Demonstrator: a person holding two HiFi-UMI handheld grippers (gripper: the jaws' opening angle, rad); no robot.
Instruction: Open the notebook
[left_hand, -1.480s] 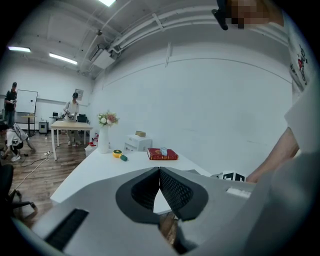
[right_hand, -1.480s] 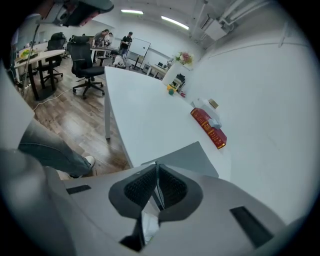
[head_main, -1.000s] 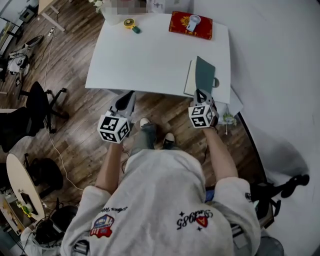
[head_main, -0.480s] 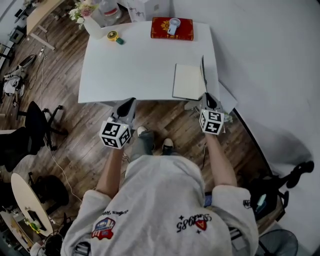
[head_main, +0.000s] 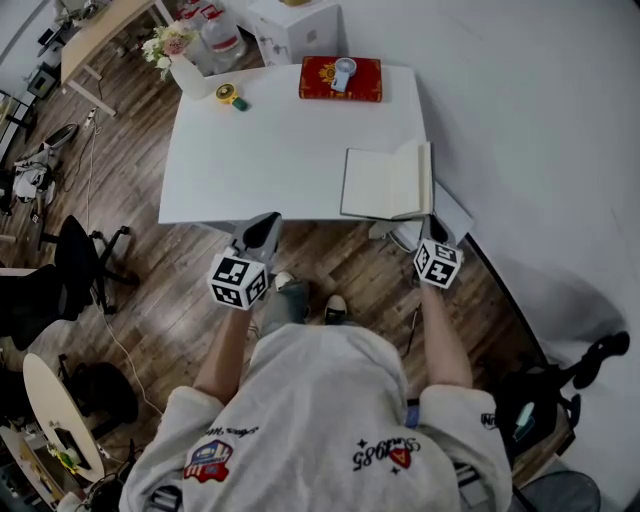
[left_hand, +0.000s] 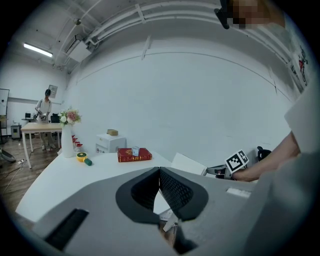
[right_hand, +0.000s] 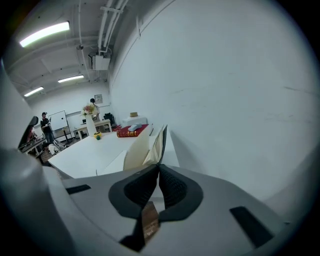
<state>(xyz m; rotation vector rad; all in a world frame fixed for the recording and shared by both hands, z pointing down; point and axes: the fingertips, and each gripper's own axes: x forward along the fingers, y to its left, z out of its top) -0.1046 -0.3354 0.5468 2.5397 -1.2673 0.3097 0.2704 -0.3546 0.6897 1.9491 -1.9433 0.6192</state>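
Task status: the notebook (head_main: 378, 183) lies open on the white table (head_main: 280, 140), at 4 o'clock from the table's centre, close to the near edge. Its cream pages face up. The right-hand cover (head_main: 428, 178) is raised at an angle and not yet flat, so judge the opening as nearly complete; what remains is for that cover to settle or be laid down.

Right gripper (head_main: 433, 232): it sits just off the table's near right corner, at 5 o'clock from the notebook and apart from it. Its jaws are pressed together with nothing between them.

Left gripper (head_main: 265, 225): it sits below the near table edge at 7 o'clock. Its jaws are also pressed together and empty.

Containers: the white vase (head_main: 183, 72) at the table's 10 o'clock corner holds flowers (head_main: 167, 42). The white box (head_main: 293, 28) at 12 o'clock is closed, so you cannot tell its contents
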